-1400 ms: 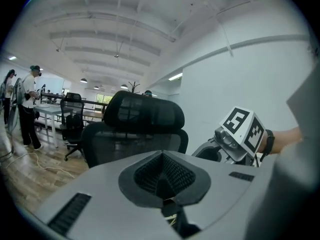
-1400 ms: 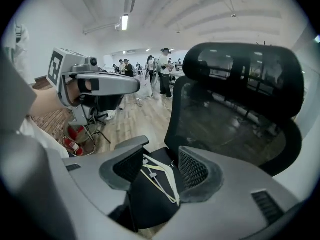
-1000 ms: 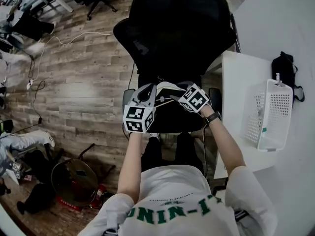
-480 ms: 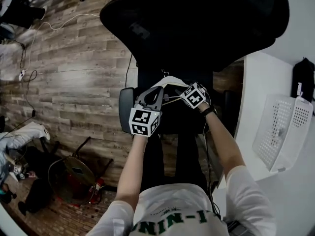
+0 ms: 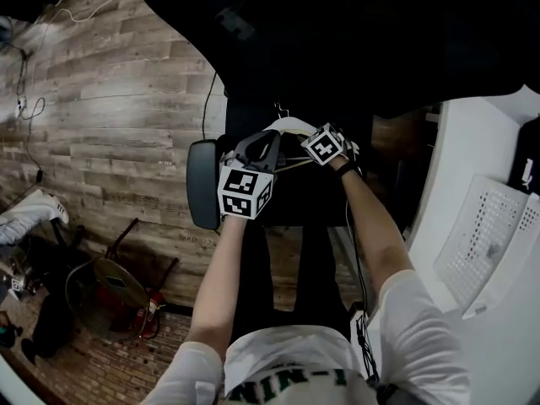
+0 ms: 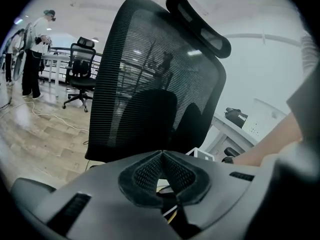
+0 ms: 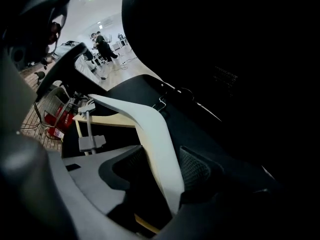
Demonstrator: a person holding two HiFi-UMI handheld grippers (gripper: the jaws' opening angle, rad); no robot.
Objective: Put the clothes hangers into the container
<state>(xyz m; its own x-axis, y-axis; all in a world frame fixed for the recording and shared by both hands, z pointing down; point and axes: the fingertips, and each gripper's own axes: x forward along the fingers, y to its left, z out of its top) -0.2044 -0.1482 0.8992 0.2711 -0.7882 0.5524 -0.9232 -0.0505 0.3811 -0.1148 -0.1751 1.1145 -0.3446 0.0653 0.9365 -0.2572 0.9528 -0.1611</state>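
The clothes hanger (image 5: 289,126), white with a thin metal hook (image 5: 278,108) at its 12 o'clock, hangs in the air over the seat of a black office chair (image 5: 337,49), held up between the two grippers. In the right gripper view its broad white arm (image 7: 155,129) runs from 10 o'clock down to 6 o'clock straight between the pads, and a pale wood-coloured crossbar (image 7: 102,119) carries a grey clip (image 7: 90,143) at 9 o'clock.

The right gripper (image 5: 325,146) sits at the hanger's 3 o'clock end and is clamped on that white arm, with a pad against each side of it (image 7: 162,169). The left gripper (image 5: 266,140) sits at the hanger's 8 o'clock. In its own view the jaw tips meet (image 6: 162,156), and a pale sliver and a yellowish rod show in the gap beneath the pads; whether they are pinched cannot be told.

The chair's mesh back (image 6: 150,79) fills the left gripper view, and one armrest (image 5: 202,184) lies at 9 o'clock of the left gripper.

The container (image 5: 494,234), a white perforated basket, rests on a white table (image 5: 472,142) well apart from the hanger, at its 4 o'clock. A black bag (image 5: 529,167) lies at the container's 1 o'clock. Wood-plank floor (image 5: 110,99) spreads out at 9 o'clock.
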